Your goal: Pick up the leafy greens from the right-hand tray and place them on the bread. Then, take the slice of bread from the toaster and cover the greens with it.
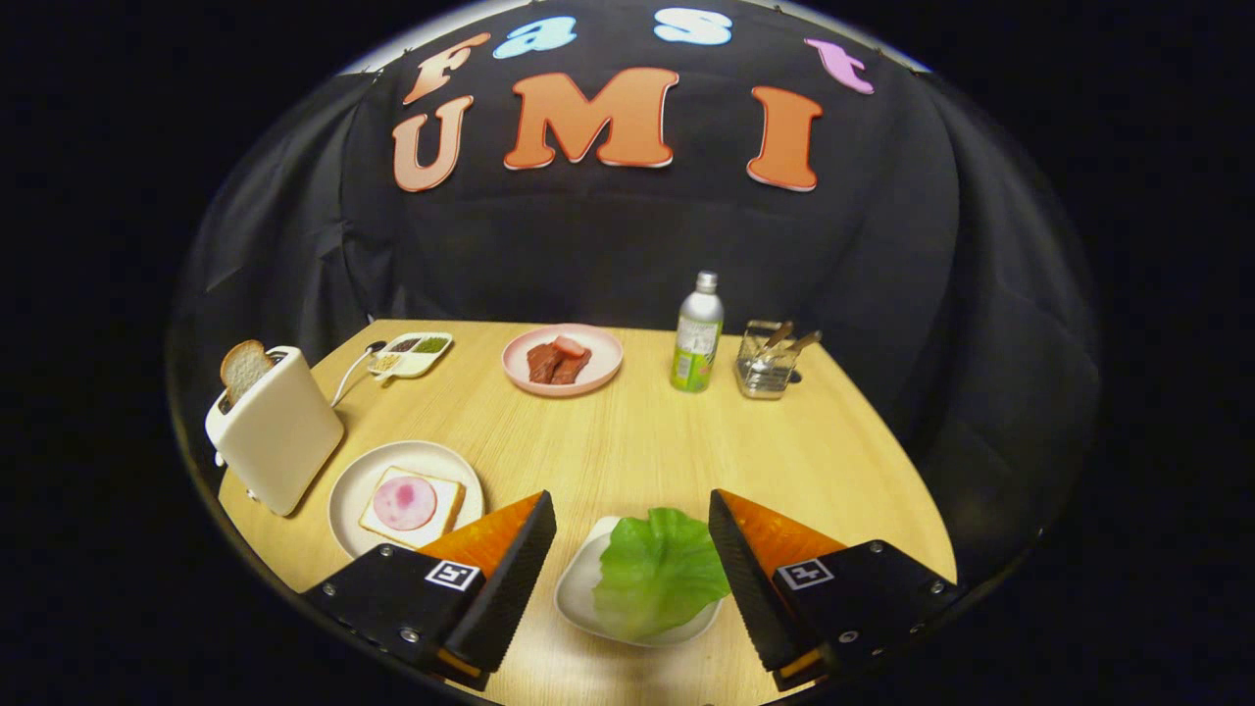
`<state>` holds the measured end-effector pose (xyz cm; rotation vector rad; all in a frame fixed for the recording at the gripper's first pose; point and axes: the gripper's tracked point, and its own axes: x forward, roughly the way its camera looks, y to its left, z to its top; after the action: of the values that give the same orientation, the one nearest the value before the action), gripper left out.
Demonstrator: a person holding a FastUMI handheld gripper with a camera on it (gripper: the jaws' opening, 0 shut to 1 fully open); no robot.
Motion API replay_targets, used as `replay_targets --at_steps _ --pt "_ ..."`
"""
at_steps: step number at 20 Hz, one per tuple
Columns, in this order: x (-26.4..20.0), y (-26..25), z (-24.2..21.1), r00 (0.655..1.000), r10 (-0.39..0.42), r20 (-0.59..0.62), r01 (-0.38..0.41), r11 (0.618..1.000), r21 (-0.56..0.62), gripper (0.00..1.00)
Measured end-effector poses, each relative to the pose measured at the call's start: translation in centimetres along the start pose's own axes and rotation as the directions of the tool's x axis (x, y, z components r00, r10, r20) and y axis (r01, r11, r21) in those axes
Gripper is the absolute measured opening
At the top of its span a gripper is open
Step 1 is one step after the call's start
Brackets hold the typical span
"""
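A green lettuce leaf (659,571) lies on a small white tray (580,598) between my two fingers, below their tips. My gripper (632,510) is open, with the fingers standing either side of the leaf and not touching it. To the left, a white plate (355,482) holds a slice of bread (443,510) topped with a round pink slice of ham (404,501). Further left stands a cream toaster (277,431) with another slice of bread (243,368) poking up from its slot.
At the back of the wooden table (637,441) sit a pink plate of red meat (563,359), a green-labelled bottle (697,333), a clear holder with utensils (768,361) and a small divided sauce dish (414,351) with a spoon.
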<state>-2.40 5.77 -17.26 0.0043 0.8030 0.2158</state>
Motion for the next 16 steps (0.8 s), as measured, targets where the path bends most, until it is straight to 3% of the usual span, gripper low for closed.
replay_targets --at_steps 2,8,16 --pt "0.9 0.0 -0.8 0.998 0.027 -0.065 -0.025 0.999 0.037 0.94" --pt "3.6 -1.3 -4.5 0.971 0.009 -0.238 0.008 0.998 0.070 0.93" --pt "6.0 -2.0 -8.5 0.929 0.001 -0.369 0.051 0.990 0.133 0.93"
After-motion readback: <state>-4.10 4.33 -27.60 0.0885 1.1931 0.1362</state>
